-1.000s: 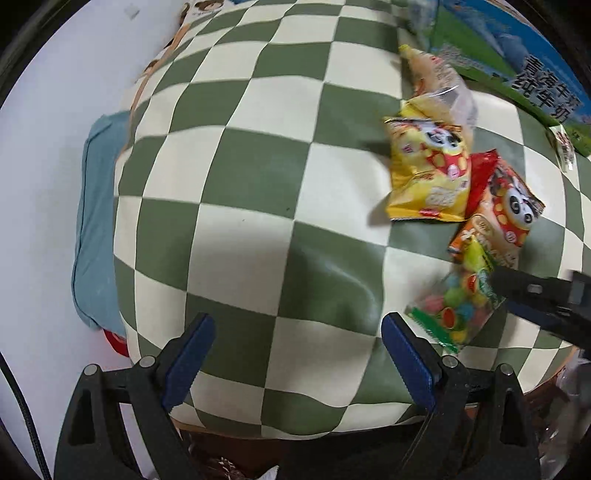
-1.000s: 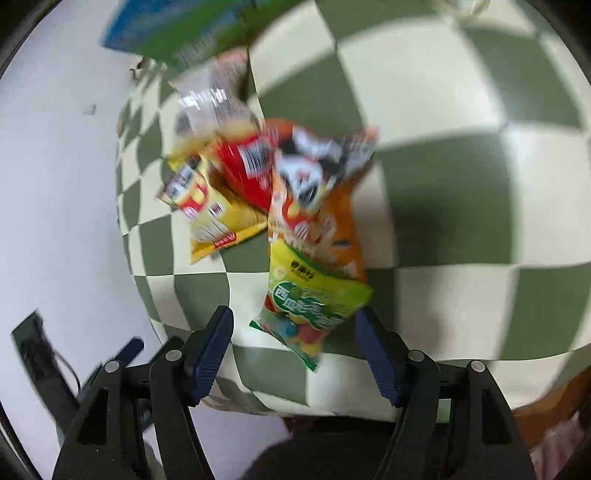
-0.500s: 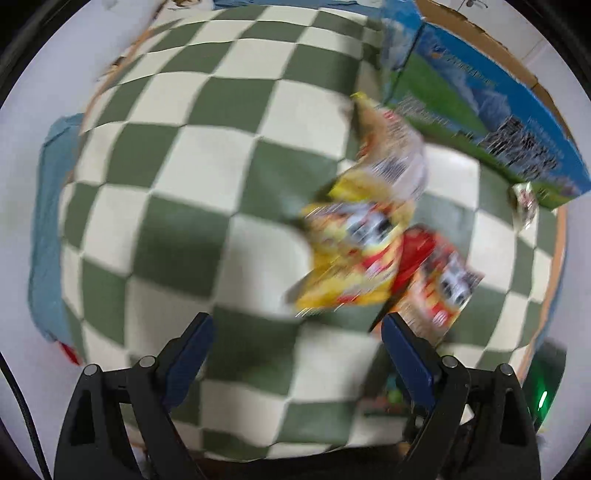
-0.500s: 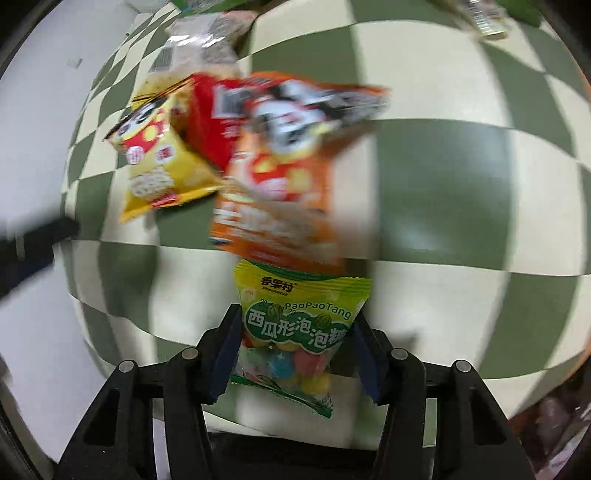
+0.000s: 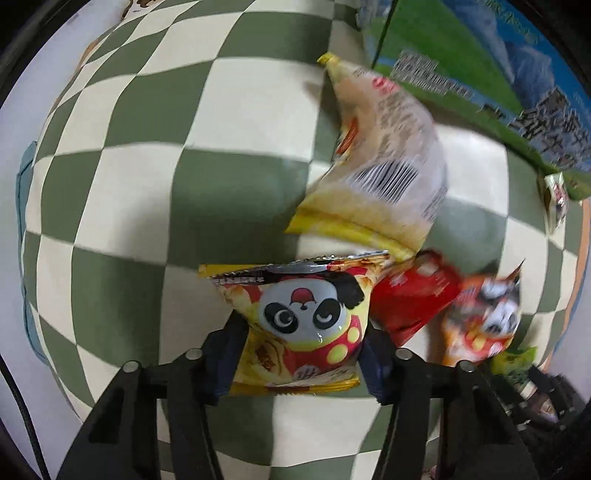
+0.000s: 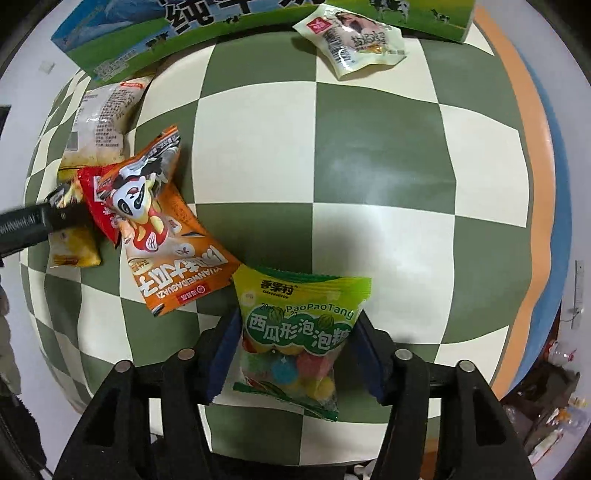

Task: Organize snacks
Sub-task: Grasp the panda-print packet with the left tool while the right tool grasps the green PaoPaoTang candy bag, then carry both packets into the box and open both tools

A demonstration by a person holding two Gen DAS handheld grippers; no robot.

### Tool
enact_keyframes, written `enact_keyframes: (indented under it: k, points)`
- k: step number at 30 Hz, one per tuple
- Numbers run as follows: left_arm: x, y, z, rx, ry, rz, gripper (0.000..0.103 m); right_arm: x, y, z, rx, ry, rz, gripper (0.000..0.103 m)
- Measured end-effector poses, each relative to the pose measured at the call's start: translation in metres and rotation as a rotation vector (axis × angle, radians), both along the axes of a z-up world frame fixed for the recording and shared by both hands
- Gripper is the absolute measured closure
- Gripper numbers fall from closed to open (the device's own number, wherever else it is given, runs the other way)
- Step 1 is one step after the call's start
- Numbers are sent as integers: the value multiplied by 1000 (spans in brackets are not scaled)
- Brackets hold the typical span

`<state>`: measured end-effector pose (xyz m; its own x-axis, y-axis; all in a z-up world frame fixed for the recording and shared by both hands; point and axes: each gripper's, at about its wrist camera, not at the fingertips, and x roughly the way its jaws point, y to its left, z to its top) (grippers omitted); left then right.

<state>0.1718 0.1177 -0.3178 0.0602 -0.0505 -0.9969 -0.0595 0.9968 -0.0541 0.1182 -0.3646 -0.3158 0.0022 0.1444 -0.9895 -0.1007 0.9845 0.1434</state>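
Note:
My left gripper [image 5: 299,354] is shut on a yellow panda snack bag [image 5: 306,317], its blue pads pressing both sides. Behind it lie a pale translucent bag [image 5: 388,158], a red bag [image 5: 413,299] and an orange panda bag [image 5: 484,321]. My right gripper [image 6: 295,354] is shut on a green bubble-gum bag [image 6: 295,332] with coloured balls inside. In the right wrist view the orange panda bag [image 6: 162,229] lies to the left over the red bag [image 6: 92,203], with the pale bag [image 6: 99,122] beyond.
The snacks lie on a green-and-cream checked cloth [image 6: 369,166]. A green and blue milk carton box [image 6: 184,33] stands at the back, also in the left wrist view [image 5: 480,74]. A small white packet [image 6: 354,40] lies by it. The left gripper's arm [image 6: 26,225] enters from the left.
Both grippers closed. The left moved forward to the yellow panda bag and shut on it. The right closed on the green bubble-gum bag and drew it right, off the pile.

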Motion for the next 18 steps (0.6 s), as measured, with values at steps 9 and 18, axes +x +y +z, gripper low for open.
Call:
enact_keyframes:
  k: [9,18]
  points:
    - [3,16,-17,28,9,0,52,-12,-31,34,96,-36,-143,29]
    - [-23,-15,7,49,-39,-12,63,-9,1,-4,-34,-38,-60,45]
